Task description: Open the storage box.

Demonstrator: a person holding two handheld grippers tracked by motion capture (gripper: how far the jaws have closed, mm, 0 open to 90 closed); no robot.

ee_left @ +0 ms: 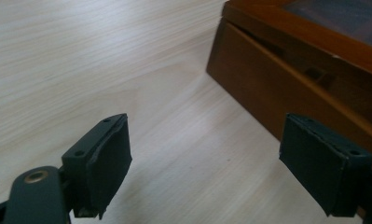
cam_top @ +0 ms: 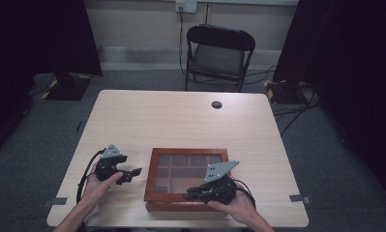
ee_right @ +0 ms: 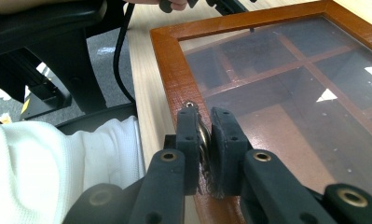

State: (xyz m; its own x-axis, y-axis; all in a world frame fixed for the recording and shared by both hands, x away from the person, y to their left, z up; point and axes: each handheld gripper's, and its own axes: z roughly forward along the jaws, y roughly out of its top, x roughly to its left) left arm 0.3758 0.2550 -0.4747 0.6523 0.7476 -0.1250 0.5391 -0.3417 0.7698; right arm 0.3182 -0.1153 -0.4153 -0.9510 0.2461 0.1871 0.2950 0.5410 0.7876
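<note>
Your right gripper (ee_right: 203, 140) pinched the small metal knob on the brown wooden glass-lidded box (cam_top: 154, 159) near you, your left gripper (ee_left: 204, 158) waited wide open beside it, and that knob could have slipped out.

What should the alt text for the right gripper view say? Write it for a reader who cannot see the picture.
The right gripper has its two black jaws pinched on a small metal knob at the near edge of a wooden box with a glass lid over empty compartments. A white sleeve lies at the left, beside the pale table.
</note>
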